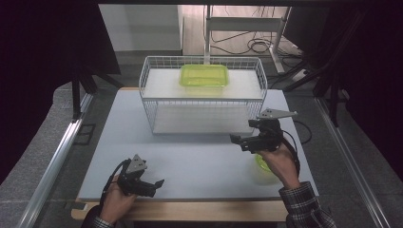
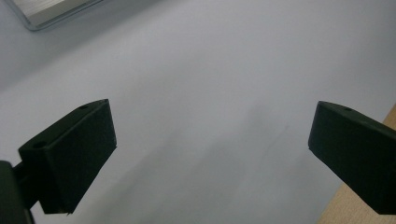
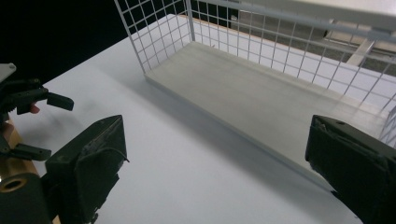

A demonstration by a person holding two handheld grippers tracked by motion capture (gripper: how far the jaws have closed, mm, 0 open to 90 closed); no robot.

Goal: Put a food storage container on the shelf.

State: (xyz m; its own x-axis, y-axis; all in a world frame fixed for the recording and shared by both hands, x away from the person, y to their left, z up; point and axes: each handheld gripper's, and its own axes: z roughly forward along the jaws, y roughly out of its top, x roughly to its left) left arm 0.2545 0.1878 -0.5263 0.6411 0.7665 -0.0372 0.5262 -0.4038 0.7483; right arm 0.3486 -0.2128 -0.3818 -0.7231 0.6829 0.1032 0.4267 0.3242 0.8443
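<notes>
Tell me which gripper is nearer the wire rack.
Right. The right gripper hovers just off the wire rack's front right corner; the left gripper sits back at the table's near edge.

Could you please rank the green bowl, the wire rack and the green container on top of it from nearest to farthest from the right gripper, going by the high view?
From the right gripper:
1. Green bowl, on the table just under the right hand.
2. Wire rack, ahead at the table's middle.
3. Green container, on the rack's top shelf, toward the far side.
</notes>
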